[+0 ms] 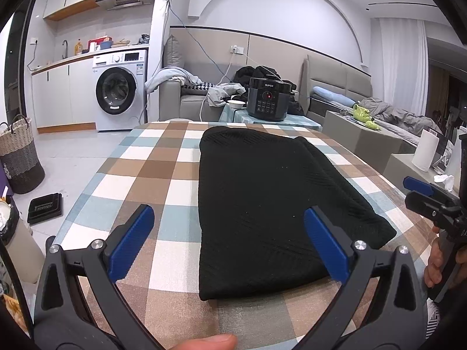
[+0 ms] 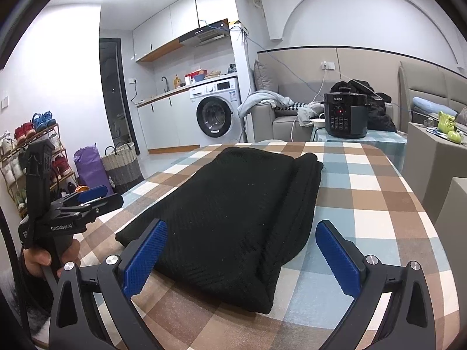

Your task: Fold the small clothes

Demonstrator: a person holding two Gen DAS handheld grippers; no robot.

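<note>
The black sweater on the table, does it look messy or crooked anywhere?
Nothing much stands out. The black sweater lies flat and folded on the checked table. Its layers are a little uneven along the right side. Both grippers, left and right, are open and hold nothing.

Your left wrist camera sits low over the near edge of the worktop, looking across it toward the sofa. Your right wrist camera looks the same way from further right. Both sit close to the folded black garment and share the washing machine and cooker.
</note>
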